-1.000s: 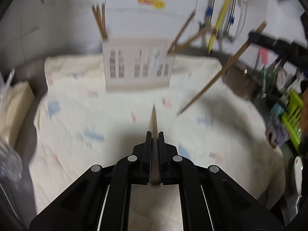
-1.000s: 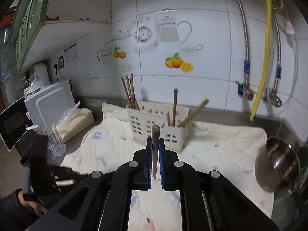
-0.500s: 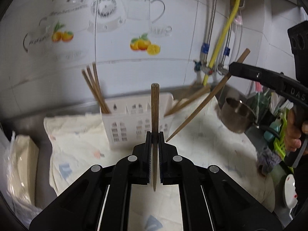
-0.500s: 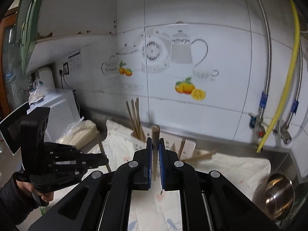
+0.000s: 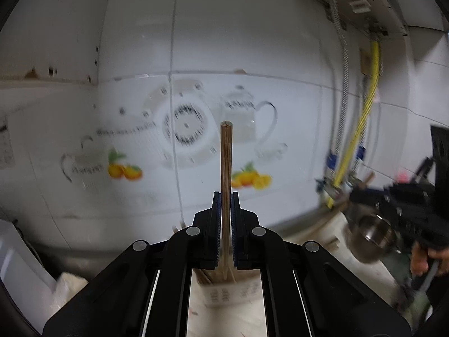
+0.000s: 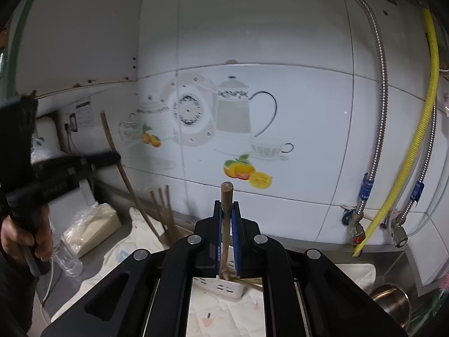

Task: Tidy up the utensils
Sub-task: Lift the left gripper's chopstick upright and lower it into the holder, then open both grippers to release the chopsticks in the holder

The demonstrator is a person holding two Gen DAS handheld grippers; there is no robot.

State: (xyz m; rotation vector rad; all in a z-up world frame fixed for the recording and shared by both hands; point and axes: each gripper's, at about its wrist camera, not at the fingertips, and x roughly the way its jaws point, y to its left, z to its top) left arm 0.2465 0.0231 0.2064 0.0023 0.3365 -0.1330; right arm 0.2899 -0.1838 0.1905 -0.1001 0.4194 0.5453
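Both pairs of black fingers with blue pads are closed, each on one chopstick: the left gripper (image 5: 223, 196) pinches a long brown wooden chopstick (image 5: 226, 168) standing upright, and the right gripper (image 6: 226, 205) clamps a second wooden chopstick (image 6: 226, 196) likewise upright. Below them, near the tiled wall, sits a white slotted plastic utensil holder (image 6: 228, 287) on a pale printed cloth (image 6: 224, 314), with more chopsticks (image 6: 165, 213) leaning in its left end. Far right stands a steel pot (image 6: 391, 300)
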